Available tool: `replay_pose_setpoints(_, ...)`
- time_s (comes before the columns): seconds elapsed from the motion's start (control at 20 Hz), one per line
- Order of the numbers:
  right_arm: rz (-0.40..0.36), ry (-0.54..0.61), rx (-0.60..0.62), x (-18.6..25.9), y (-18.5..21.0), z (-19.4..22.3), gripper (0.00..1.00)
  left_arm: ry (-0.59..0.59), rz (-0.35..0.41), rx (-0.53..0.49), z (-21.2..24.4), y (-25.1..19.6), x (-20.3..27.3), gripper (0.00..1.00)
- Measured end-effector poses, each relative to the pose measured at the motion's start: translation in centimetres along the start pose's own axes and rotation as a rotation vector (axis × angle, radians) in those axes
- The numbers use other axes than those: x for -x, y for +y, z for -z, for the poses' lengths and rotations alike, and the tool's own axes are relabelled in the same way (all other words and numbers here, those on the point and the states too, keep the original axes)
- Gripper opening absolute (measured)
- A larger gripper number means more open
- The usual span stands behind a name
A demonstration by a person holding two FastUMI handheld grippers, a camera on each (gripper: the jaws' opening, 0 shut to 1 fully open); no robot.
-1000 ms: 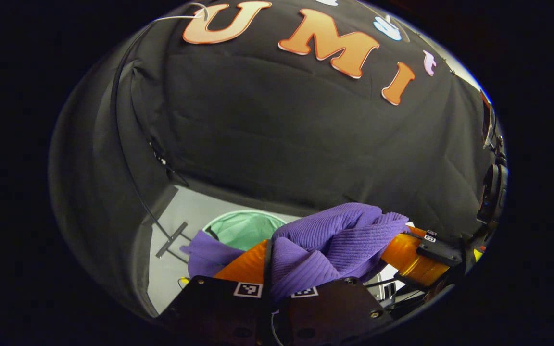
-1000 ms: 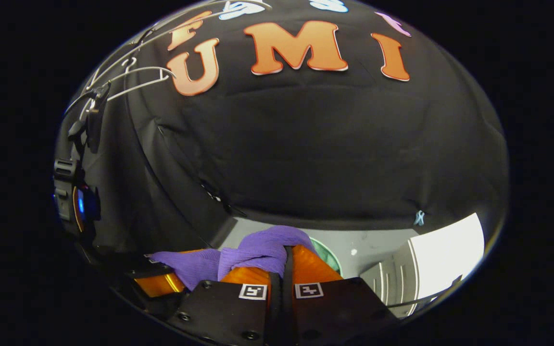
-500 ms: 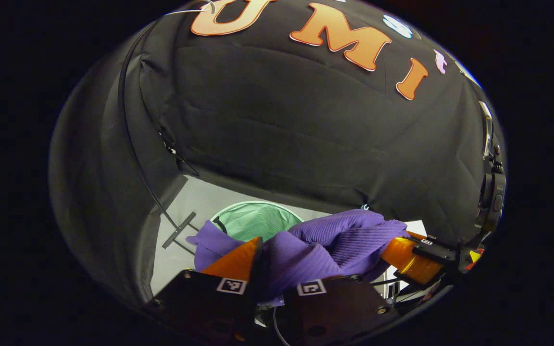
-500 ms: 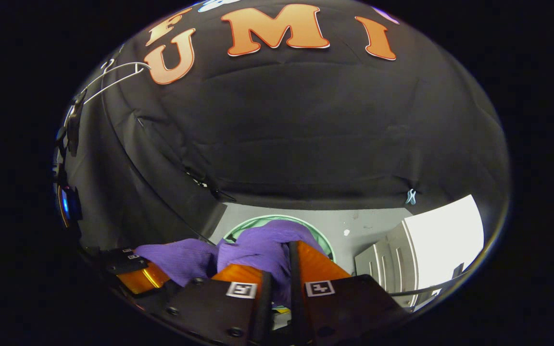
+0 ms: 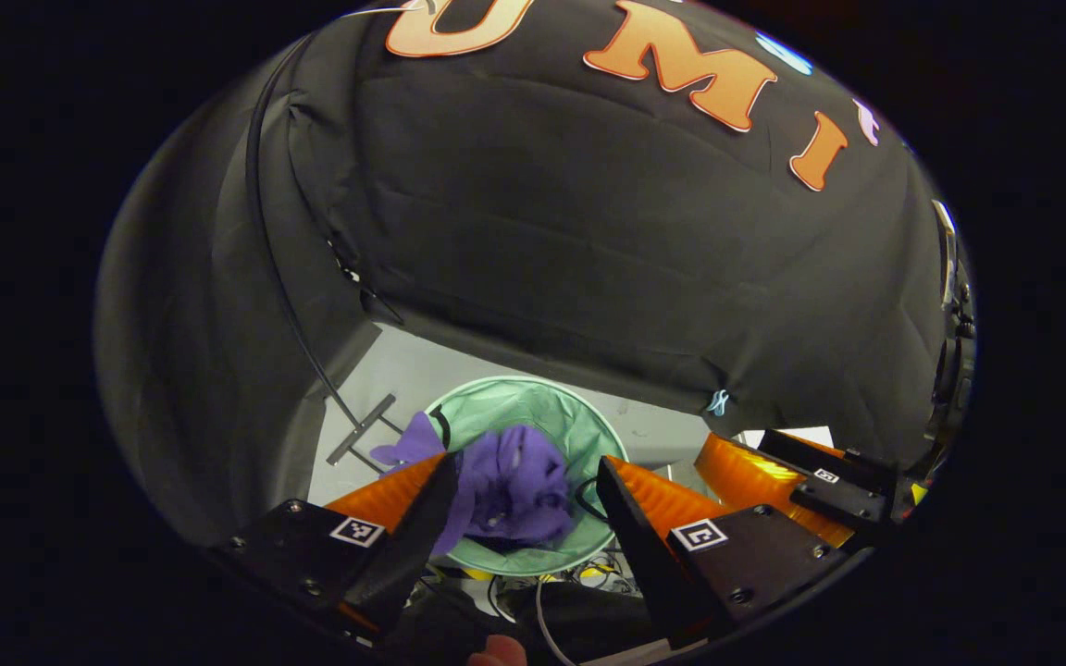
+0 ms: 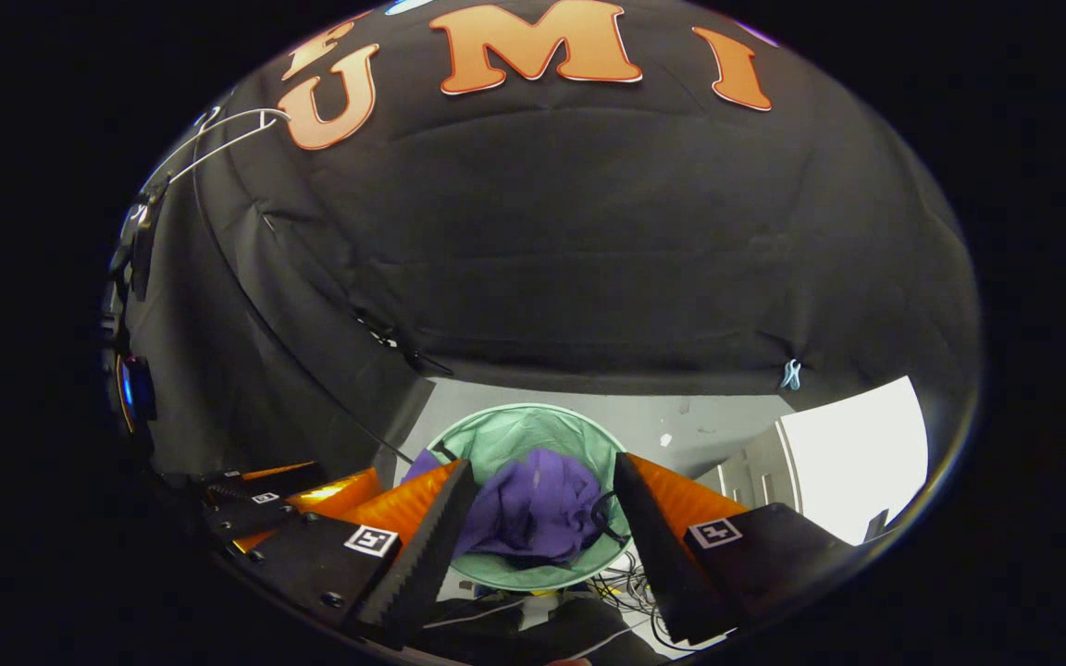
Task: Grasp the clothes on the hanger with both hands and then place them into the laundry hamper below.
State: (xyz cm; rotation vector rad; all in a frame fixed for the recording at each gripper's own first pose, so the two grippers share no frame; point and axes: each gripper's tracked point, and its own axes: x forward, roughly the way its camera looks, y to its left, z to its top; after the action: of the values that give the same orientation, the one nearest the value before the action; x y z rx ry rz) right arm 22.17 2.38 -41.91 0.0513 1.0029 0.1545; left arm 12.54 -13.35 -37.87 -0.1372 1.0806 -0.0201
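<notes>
The green laundry hamper (image 5: 579, 421) is standing on the pale floor (image 5: 403, 365) at the foot of the booth wall, mouth up to catch what drops from above. The purple clothes (image 6: 538, 509) are lying bunched inside the hamper, one fold spilling over its rim, so the placing looks done. Above the hamper, the left gripper (image 5: 524, 499) is hovering with its fingers spread and gripping nothing. Beside it, the right gripper (image 6: 538, 504) is likewise hanging over the hamper, released, nothing between its fingers.
</notes>
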Motion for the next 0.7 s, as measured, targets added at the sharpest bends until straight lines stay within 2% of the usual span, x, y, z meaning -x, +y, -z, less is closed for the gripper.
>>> replay_pose_setpoints(0.25,0.017,-0.021,-0.023,0.5,-0.1,-0.3,0.99,-0.120,0.001,-0.027,-2.8,0.1,2.1,0.98)
replay_pose_setpoints(0.5,0.021,-0.146,0.014,3.2,1.4,-2.3,0.99,-0.251,0.040,-0.075,-6.2,-0.6,4.8,0.98)
replay_pose_setpoints(0.7,0.031,-0.267,0.045,7.2,3.6,-4.7,0.99,-0.331,0.064,-0.103,-8.9,-0.5,7.6,0.98)
